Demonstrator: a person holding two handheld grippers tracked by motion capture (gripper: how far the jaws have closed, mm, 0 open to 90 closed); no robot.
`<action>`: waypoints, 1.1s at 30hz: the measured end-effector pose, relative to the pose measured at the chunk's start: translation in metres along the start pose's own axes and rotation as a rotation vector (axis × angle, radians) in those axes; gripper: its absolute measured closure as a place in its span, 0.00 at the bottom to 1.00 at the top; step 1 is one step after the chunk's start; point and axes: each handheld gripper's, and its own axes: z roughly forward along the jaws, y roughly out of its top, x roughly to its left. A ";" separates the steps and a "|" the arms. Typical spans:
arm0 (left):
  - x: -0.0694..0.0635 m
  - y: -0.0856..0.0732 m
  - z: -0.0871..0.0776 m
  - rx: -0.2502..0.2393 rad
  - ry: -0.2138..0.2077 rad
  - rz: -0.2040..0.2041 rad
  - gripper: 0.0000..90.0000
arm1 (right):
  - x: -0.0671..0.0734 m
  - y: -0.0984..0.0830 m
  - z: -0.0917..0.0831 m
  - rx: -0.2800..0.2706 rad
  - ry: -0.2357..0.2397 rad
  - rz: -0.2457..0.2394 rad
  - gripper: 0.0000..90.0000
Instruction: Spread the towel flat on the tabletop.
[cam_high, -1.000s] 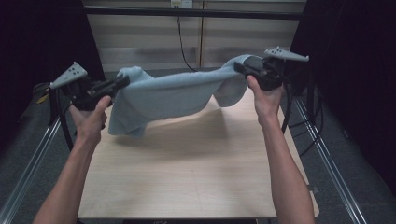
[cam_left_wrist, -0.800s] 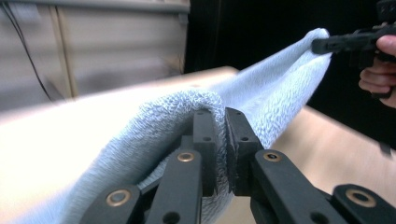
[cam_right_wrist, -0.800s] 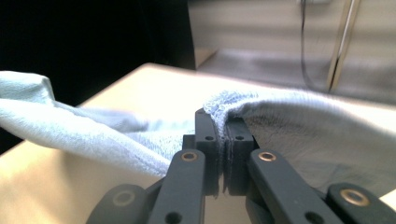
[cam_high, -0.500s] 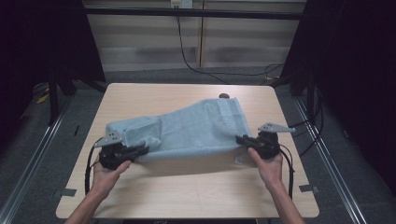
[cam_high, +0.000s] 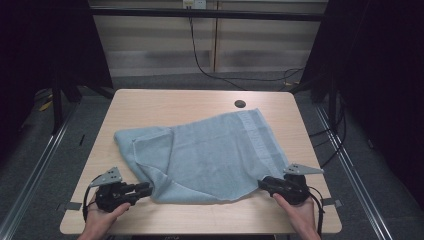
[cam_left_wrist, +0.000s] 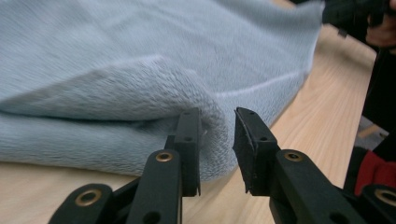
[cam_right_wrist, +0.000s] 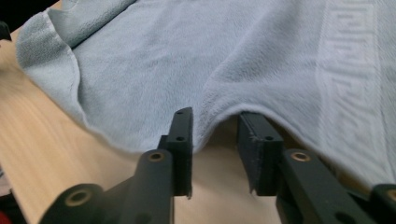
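On pale wooden table (cam_high: 150, 105), rumpled light-blue terry towel (cam_high: 210, 155) lies spread, unfolded; left gripper (cam_high: 148, 189) and right gripper (cam_high: 261, 183) jaws just opened, releasing its corners.

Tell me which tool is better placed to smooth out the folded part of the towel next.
Left, probably. The left tool sits at the towel corner beside the folded-over flap; its jaws have just been opening. The right tool is at the flatter far corner.

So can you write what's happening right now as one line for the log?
towel: flat on table | left tongs: just opening, open at corner | right tongs: just opening, open at edge
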 end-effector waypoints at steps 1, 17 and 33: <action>0.000 0.000 0.000 0.000 0.000 0.000 0.79 | 0.000 -0.003 -0.003 0.011 -0.006 0.015 0.71; 0.043 0.026 0.082 0.177 0.065 0.001 0.59 | -0.041 0.008 0.024 0.062 -0.117 0.006 0.42; 0.008 0.005 0.073 0.167 0.011 0.023 0.50 | -0.067 0.029 0.064 0.099 -0.233 -0.091 0.95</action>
